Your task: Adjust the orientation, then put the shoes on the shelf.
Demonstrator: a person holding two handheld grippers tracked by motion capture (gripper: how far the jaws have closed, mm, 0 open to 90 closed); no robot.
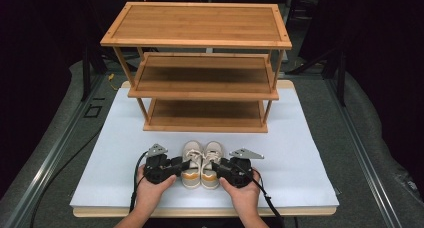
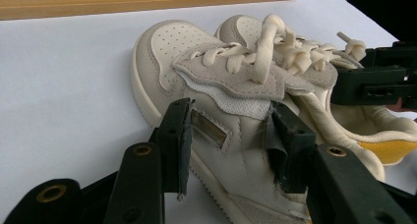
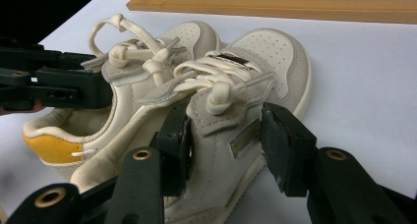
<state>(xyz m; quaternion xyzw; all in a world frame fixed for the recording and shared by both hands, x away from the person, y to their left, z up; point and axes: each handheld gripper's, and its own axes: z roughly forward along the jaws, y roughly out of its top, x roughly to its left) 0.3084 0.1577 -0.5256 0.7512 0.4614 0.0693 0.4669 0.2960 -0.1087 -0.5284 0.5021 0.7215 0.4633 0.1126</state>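
Note:
Two small cream sneakers stand side by side, toes toward a bamboo rack. The left shoe (image 1: pixel 192 164) (image 2: pixel 167 52) (image 3: pixel 193 33) has my left gripper (image 1: pixel 181 165) (image 2: pixel 231 145) at its outer side. The jaws stand wide, their tips against the side panel and not pinching it. The right shoe (image 1: pixel 212 164) (image 3: pixel 278 52) (image 2: pixel 243 25) has my right gripper (image 1: pixel 216 168) (image 3: pixel 226 140) at its outer side in the same way, jaws wide. Each gripper view also shows the other gripper, the right gripper (image 2: pixel 373 79) and the left gripper (image 3: pixel 64 86), beyond the laces.
A three-shelf bamboo shoe rack (image 1: pixel 205 83) stands behind the shoes on the white tabletop (image 1: pixel 305 153); its shelves are bare. The table's front edge runs just under the person's hands. Dark floor and metal rails surround the table.

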